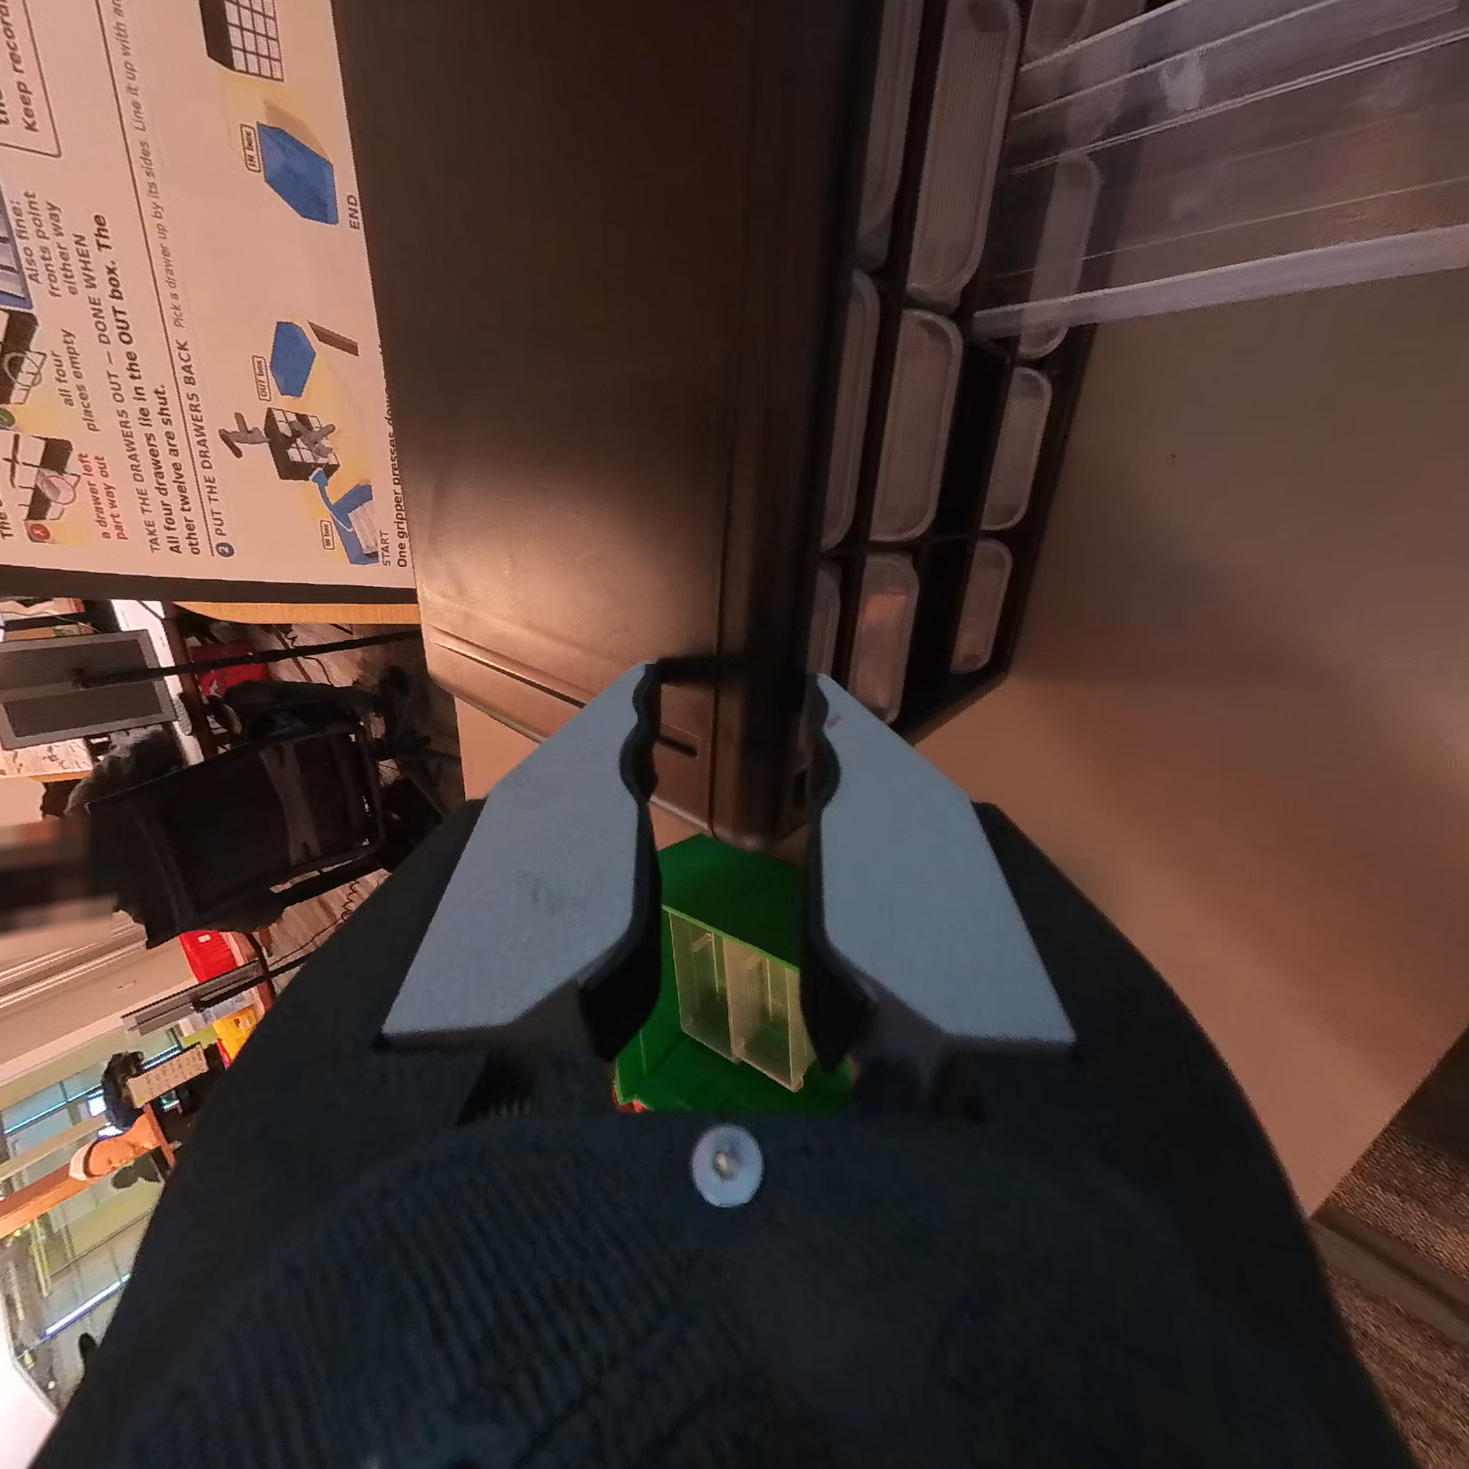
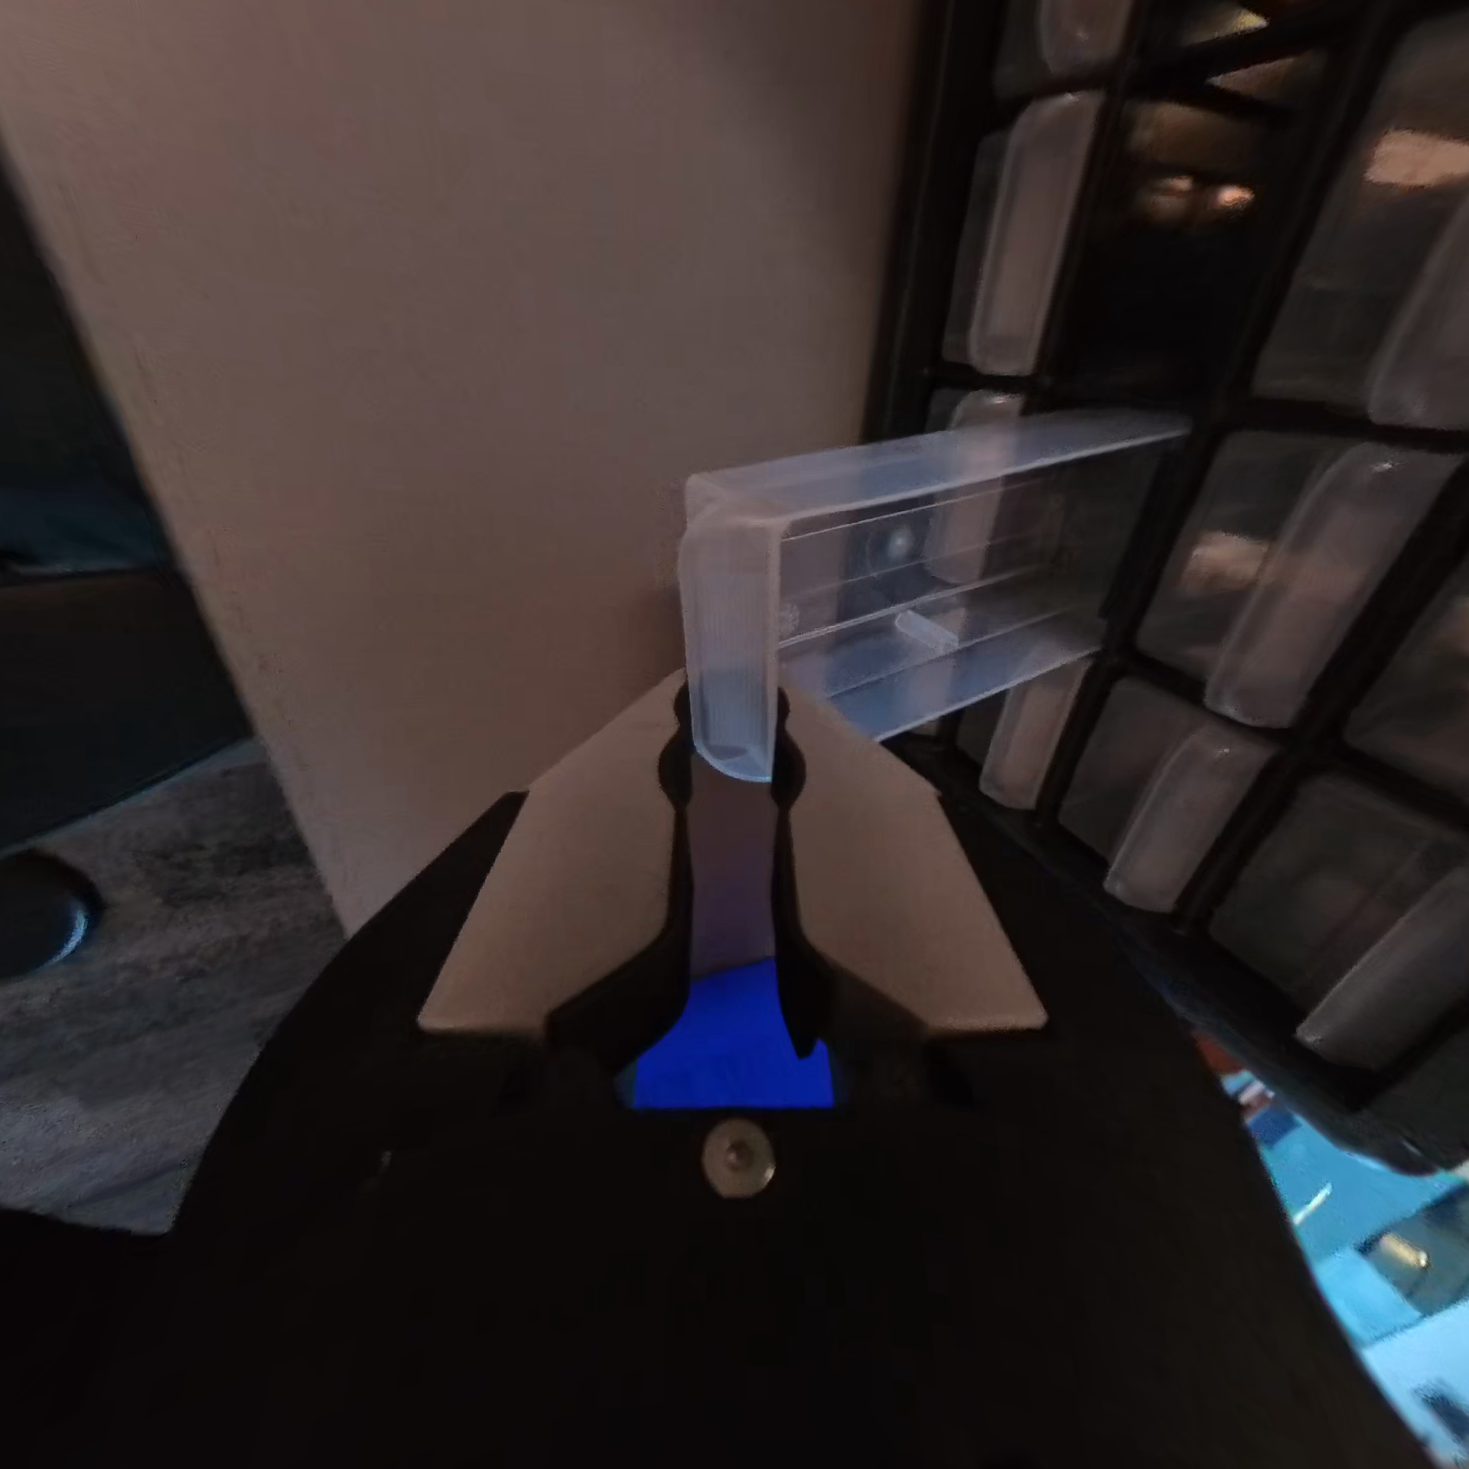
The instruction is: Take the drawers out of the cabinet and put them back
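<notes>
- Clear drawer sticks out of black cabinet, blocking passage across its front.
- Closed drawer fronts flush-ish around it; bare wall side open.
- Cabinet top edge sits between left gripper fingers.

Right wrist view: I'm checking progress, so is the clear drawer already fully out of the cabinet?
No, the clear drawer sticks partway out while its rear end sits in the cabinet, the right gripper pinching its handle.

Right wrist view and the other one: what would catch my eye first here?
Probably the clear plastic drawer sticking partway out of the black cabinet, its handle pinched by the right gripper. In the left wrist view, the left gripper straddles the cabinet's edge, with a bright green box holding another clear drawer below.
</notes>
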`<state>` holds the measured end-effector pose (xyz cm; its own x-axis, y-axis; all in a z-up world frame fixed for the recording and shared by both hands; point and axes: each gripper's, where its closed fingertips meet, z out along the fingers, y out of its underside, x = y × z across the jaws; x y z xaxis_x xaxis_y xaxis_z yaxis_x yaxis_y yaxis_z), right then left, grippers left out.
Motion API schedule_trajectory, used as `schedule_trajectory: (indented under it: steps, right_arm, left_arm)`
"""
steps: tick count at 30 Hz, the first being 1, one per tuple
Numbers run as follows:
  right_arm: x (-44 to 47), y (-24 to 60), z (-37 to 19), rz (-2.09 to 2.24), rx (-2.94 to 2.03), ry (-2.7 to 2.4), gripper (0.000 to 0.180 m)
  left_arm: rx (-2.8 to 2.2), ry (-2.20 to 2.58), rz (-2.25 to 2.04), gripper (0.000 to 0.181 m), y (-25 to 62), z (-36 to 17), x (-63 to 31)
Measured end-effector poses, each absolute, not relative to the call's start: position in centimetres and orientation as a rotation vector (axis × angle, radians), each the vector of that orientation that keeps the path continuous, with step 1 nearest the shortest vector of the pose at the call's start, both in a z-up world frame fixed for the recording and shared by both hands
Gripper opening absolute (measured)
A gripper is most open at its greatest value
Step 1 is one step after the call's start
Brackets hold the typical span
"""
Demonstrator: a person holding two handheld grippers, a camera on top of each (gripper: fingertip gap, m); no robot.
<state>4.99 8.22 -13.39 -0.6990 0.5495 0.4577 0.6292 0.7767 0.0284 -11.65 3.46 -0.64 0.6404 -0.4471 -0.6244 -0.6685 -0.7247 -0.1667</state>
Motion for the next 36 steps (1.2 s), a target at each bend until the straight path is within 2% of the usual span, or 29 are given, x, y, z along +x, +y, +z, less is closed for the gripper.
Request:
schedule_trajectory:
  steps: [8, 15, 25, 36]
  right_arm:
    - [0.7, 10.7, -13.7, -0.172, -0.953, -2.328, 0.018]
    - [1.6, 9.8, -11.7, -0.070, -0.943, -2.215, 0.031]
    - [-0.3, 11.1, -12.1, -0.059, -0.896, -2.004, 0.034]
    - [2.4, 8.2, -9.6, -0.016, -0.755, -1.957, 0.032]
  left_arm:
    - [-2.467, 0.866, 0.780, 0.034, 3.5, -0.6, -11.6]
    - [-2.470, 0.883, 0.787, 0.034, 3.5, -0.6, -11.7]
    - [-2.485, 0.881, 0.804, 0.034, 3.5, -0.6, -11.7]
    - [-2.479, 0.874, 0.797, 0.033, 3.5, -0.6, -11.7]
